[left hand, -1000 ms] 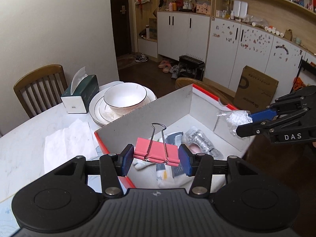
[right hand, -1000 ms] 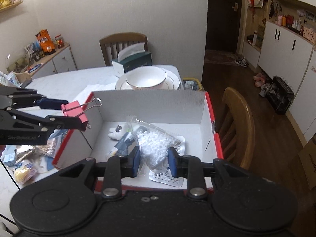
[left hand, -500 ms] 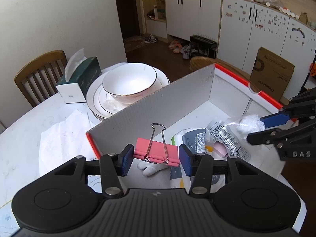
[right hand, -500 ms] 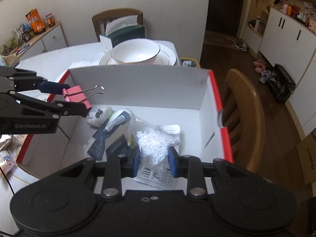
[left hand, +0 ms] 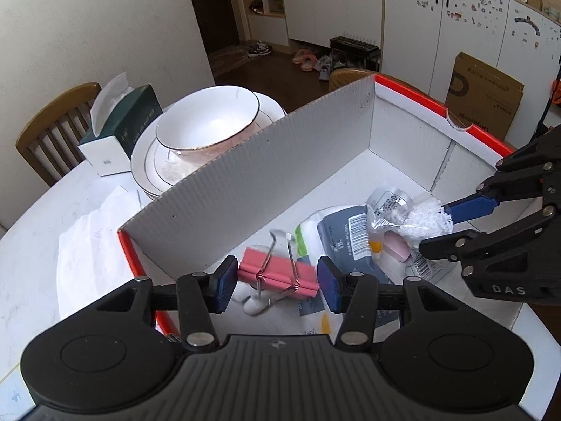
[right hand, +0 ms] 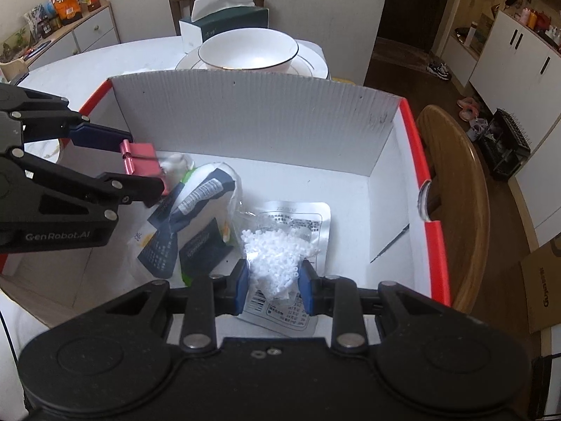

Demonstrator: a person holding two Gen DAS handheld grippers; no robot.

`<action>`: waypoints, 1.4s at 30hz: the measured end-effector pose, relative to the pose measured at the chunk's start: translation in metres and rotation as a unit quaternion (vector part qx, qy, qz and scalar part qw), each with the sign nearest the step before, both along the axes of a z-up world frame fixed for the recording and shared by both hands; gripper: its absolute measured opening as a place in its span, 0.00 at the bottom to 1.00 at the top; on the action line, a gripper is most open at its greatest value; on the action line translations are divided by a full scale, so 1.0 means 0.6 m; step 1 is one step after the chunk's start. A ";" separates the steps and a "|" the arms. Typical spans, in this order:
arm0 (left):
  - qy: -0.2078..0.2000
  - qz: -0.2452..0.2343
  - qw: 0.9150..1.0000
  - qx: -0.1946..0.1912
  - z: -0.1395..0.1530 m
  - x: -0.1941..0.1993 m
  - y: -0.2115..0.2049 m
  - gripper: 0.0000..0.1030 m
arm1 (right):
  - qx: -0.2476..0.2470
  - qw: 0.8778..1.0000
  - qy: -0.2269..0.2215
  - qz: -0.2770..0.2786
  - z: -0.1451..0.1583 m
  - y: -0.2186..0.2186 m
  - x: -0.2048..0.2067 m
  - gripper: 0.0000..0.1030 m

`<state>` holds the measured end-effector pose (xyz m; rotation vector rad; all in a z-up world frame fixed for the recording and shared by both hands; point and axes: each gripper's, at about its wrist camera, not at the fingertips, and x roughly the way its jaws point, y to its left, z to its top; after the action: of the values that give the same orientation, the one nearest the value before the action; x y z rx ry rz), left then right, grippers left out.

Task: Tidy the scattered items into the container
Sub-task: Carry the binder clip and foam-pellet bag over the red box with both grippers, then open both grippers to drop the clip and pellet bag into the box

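Observation:
A white cardboard box with a red rim (left hand: 266, 175) (right hand: 266, 119) stands on the table and holds several packets. My left gripper (left hand: 277, 279) (right hand: 147, 168) is inside the box near its left end, jaws parted around a pink binder clip (left hand: 277, 275) (right hand: 140, 161) that looks to be slipping out between the pads. My right gripper (right hand: 273, 280) (left hand: 438, 226) is shut on a clear bag of white beads (right hand: 277, 259) (left hand: 424, 215), low over a silver printed packet (right hand: 298, 224) on the box floor.
Stacked white plates with a bowl (left hand: 207, 122) (right hand: 249, 52) and a green tissue box (left hand: 119, 129) (right hand: 224, 21) stand behind the box. A white tissue (left hand: 91, 242) lies left of it. Wooden chairs (right hand: 455, 189) (left hand: 45, 133) stand at the table's edges.
Both grippers moved down into the box. The left jaws have opened slightly and the pink clip has tilted and dropped between them. The bead bag is still held.

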<state>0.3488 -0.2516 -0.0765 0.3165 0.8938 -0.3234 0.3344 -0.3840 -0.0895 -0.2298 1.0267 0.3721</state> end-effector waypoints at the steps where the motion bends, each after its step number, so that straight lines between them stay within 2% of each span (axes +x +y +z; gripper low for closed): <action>1: 0.002 0.000 1.000 0.001 -0.002 0.001 -0.001 0.47 | -0.001 1.000 0.002 0.000 -0.002 0.001 0.003 0.28; 15: 0.032 -0.005 0.999 0.000 -0.018 0.001 -0.008 0.47 | 0.000 1.000 0.000 0.001 -0.009 -0.005 0.003 0.31; 22: 0.036 -0.015 0.999 0.000 -0.018 -0.007 -0.011 0.47 | 0.006 1.000 -0.004 0.003 -0.007 -0.012 -0.001 0.38; 24: 0.034 -0.022 0.999 0.001 -0.016 -0.012 -0.015 0.58 | 0.008 1.000 -0.005 0.003 -0.004 -0.015 -0.001 0.45; 26: 0.031 -0.024 0.999 -0.001 -0.014 -0.016 -0.016 0.64 | 0.010 1.000 -0.009 0.002 0.000 -0.019 -0.003 0.49; 34: 0.030 -0.029 0.999 -0.006 -0.007 -0.027 -0.016 0.64 | 0.025 1.000 -0.014 0.003 0.020 -0.031 -0.008 0.51; 42: 0.023 -0.030 0.999 -0.035 0.020 -0.053 -0.010 0.64 | 0.044 0.999 -0.024 0.013 0.049 -0.034 -0.027 0.53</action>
<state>0.3169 -0.2575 -0.0648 0.2729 0.9167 -0.4176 0.3183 -0.4042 -0.0599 -0.1733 0.9579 0.4320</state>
